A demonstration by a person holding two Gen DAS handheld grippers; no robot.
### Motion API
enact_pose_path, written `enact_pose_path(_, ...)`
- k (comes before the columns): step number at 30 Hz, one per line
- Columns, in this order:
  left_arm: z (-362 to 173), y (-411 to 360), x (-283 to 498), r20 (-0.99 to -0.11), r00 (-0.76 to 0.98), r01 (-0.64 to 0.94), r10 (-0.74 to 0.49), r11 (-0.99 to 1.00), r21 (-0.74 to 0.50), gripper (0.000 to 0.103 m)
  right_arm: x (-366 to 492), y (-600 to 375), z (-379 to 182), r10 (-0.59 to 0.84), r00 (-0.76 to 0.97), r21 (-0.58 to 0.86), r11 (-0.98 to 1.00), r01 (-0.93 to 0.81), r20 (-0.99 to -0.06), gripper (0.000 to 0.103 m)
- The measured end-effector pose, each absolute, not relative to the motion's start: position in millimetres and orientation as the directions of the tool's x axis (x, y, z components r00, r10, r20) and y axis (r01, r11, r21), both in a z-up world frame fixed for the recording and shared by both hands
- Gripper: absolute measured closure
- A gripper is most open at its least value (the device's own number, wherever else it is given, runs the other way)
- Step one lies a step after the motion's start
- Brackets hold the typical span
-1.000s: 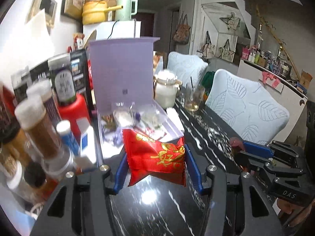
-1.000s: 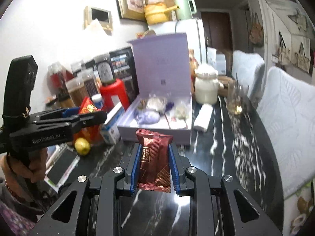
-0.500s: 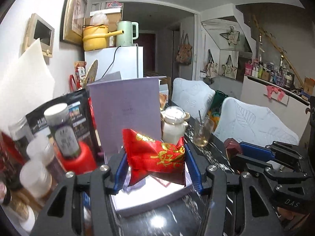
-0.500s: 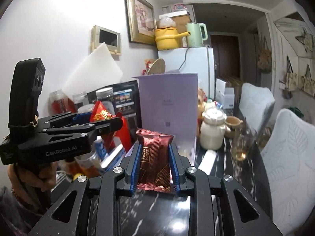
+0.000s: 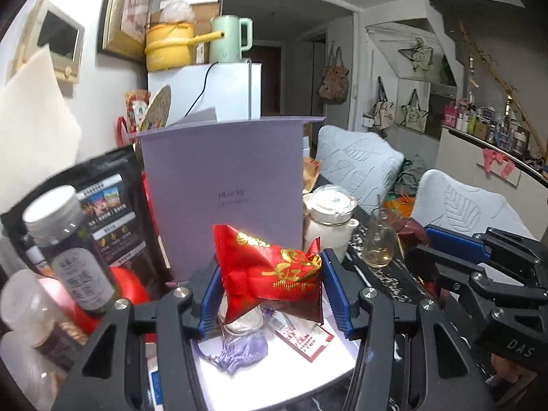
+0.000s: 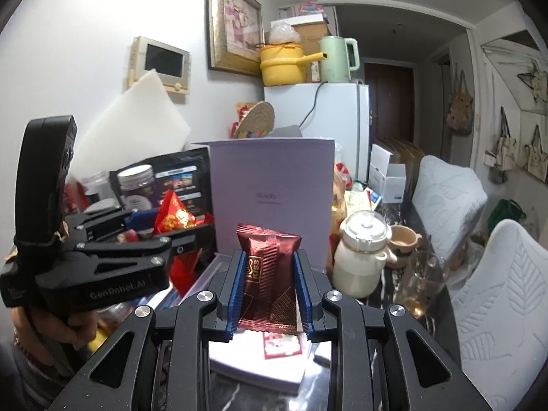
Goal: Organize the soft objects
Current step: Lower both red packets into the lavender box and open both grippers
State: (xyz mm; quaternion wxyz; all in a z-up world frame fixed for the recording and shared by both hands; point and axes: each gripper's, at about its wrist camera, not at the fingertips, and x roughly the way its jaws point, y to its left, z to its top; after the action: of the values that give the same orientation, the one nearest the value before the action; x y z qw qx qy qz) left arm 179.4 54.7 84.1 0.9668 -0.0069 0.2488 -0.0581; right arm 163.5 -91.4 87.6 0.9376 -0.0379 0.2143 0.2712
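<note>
Both grippers (image 5: 270, 291) (image 6: 269, 291) nearer lilac box (image 5: 274, 370), upright lid (image 5: 222, 185) ahead, jars (image 5: 68, 250) left

Red gold-printed packet (image 5: 274, 274), dark-red wrapper (image 6: 270, 274), lilac box (image 5: 226, 185).

red packet (image 5: 274, 275): glossy crinkled foil-film, gold print; brown packet (image 6: 269, 274): shiny metallic film, ribbed seals. Lilac box (image 5: 226, 191): matt smooth card. Left gripper (image 5: 270, 294) and right gripper (image 6: 269, 291): matt black plastic, ribbed blue pads, bright metal screws
</note>
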Motion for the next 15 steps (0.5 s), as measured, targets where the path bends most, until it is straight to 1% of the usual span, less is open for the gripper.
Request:
enact_pose_path(4, 63.0, 60.0, 204.8, -0.515, 0.852, 0.082, -0.098, 0.995, -0.054, 0.050, 186.9, -84.0, 74.6, 0.489, 0.750, 0.048, 0.849, -0.526, -0.445, 0.075)
enact_pose_path(8, 40.9, 65.4, 224.8, -0.549, 0.832, 0.051, -0.073, 0.997, -0.055, 0.050, 211.9, -75.2, 55.0, 0.484, 0.722, 0.063, 0.849, -0.525, -0.494, 0.075)
enact_pose_path(15, 15.7, 64.8, 245.9, -0.598, 0.799, 0.053, -0.066, 0.998, -0.039, 0.050, 240.3, -64.3, 20.8, 0.473, 0.677, 0.084, 0.848, -0.523, -0.563, 0.075)
